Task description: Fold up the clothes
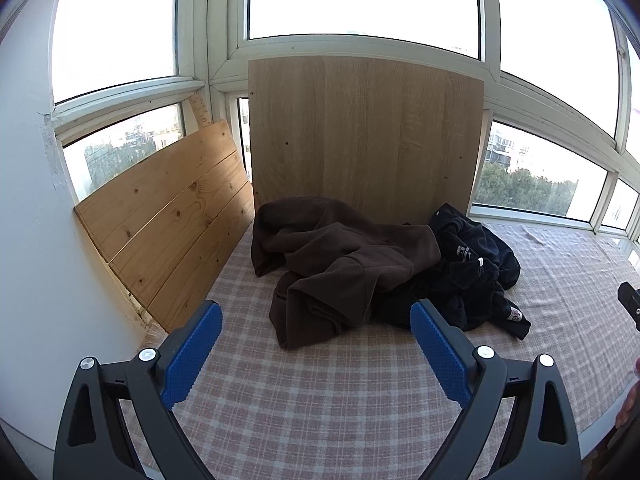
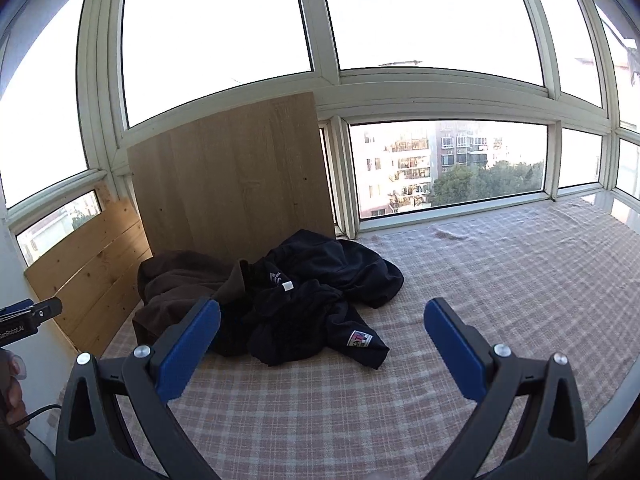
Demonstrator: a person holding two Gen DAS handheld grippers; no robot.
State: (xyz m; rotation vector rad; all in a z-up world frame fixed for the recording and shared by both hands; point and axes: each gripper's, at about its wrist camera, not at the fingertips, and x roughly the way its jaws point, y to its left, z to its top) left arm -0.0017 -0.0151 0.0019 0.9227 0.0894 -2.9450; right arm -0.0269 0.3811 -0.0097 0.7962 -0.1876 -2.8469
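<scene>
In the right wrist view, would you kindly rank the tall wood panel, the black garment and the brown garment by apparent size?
1. tall wood panel
2. black garment
3. brown garment, though the black one and a gripper finger partly cover it, so its rank is unsure.

A: What carries everything here?

B: A wide surface under a pink-and-white checked cloth [image 2: 460,320], running up to the windows.

A: And what lies on it?

B: In the right wrist view, a crumpled black garment [image 2: 316,300] near the centre, and a rumpled brown garment [image 2: 176,280] at its nine o'clock, the two touching. A tall pale board [image 1: 360,136] stands at their twelve o'clock, and a pine plank panel [image 1: 168,216] leans at about ten o'clock.
</scene>
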